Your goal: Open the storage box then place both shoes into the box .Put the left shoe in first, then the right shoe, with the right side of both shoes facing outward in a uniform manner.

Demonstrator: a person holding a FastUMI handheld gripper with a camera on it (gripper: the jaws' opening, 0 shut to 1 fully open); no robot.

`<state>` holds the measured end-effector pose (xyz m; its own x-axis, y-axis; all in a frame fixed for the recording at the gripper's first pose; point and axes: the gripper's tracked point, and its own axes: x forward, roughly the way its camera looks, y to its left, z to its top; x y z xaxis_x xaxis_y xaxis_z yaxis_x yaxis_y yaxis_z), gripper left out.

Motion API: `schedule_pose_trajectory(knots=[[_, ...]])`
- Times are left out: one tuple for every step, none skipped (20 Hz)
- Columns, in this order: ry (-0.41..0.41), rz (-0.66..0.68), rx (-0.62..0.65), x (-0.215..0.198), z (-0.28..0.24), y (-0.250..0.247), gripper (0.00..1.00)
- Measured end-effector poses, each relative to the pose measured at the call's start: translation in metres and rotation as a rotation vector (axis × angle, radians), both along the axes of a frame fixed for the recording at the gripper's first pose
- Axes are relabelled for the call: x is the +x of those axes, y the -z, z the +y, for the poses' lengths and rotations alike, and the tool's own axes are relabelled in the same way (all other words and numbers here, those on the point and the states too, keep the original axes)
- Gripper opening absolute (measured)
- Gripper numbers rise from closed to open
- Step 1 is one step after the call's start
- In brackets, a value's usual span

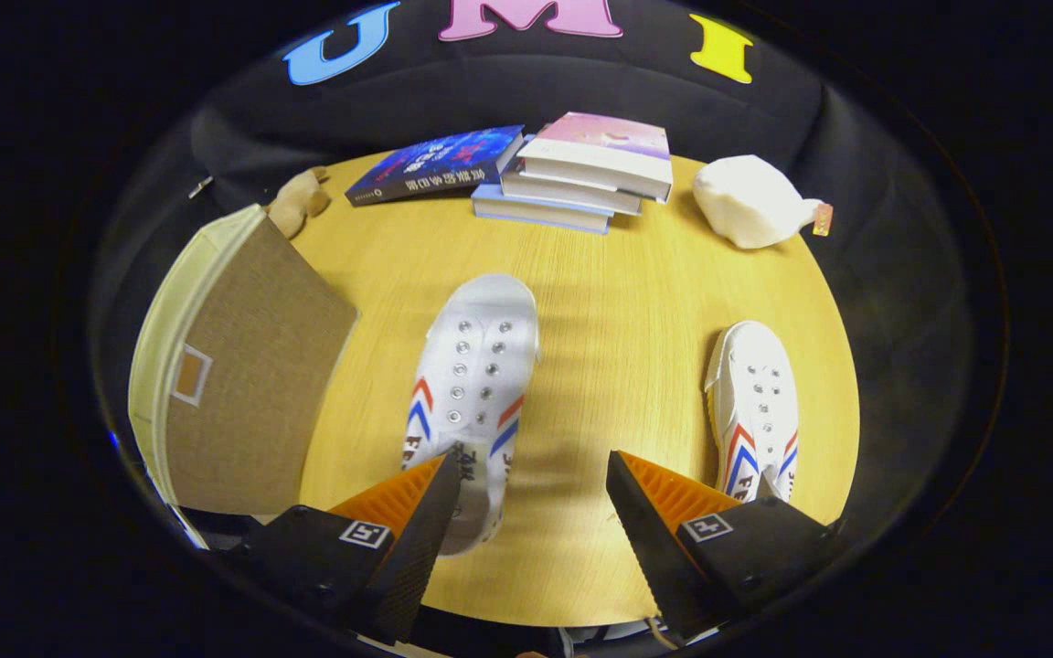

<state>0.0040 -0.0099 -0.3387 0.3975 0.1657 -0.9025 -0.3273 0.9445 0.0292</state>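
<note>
- Your gripper point(534, 480) hangs above the round wooden table point(618, 302) with its two fingers spread wide apart; nothing is clamped between them.
- The left finger point(421, 525) overlaps the heel end of the left-hand shoe point(476, 366). Whether it touches the shoe cannot be told from this view.
- That shoe is a white canvas sneaker with red and blue stripes on its sides. It lies flat on the table, toe pointing away from you, just ahead of the left finger.
- The right finger point(650, 521) sits over bare tabletop. The gap between the fingers shows only wood.
- The right-hand shoe point(755, 407), of the same pattern, lies just outside the right finger, toe also pointing away. The two shoes are well apart.
- The storage box point(243, 375) stands at the left edge of the table, beside the left-hand shoe but not touching it. Its brown fabric lid, with cream trim and a small label window, is down.
- Beyond the shoes, at the far edge, you see a stack of books point(581, 178) and a single dark-covered book point(435, 164) leaning beside it.
- A cream soft toy point(750, 210) lies to the right of the stack; a small tan soft toy point(300, 201) lies behind the box.
</note>
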Motion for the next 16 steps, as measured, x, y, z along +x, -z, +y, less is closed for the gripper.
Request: schedule_pose_trajectory(knots=[[-0.009,0.007,0.013,0.004,0.002,0.01,0.99],[-0.018,0.016,0.021,0.008,0.003,0.015,0.98],[-0.025,0.02,0.035,0.012,0.007,0.02,0.96],[-0.031,0.028,0.056,0.016,0.012,0.024,0.94],[-0.039,0.051,0.073,0.015,0.017,0.029,0.88],[-0.047,0.082,0.098,0.012,0.024,0.033,0.84],[-0.045,0.1,0.136,0.011,0.033,0.033,0.7],[-0.042,0.115,0.153,0.006,0.038,0.033,0.57],[-0.044,0.113,0.157,0.007,0.038,0.033,0.44],[-0.037,0.109,0.158,0.009,0.036,0.028,0.3],[-0.012,0.116,0.166,0.008,0.036,0.033,0.27],[0.033,0.116,0.18,0.008,0.035,0.033,0.23],[0.087,0.119,0.196,0.008,0.035,0.032,0.13],[0.124,0.118,0.205,0.011,0.033,0.03,0.09],[0.149,0.116,0.206,0.009,0.034,0.029,0.06],[0.167,0.108,0.205,0.009,0.036,0.025,0.06]])
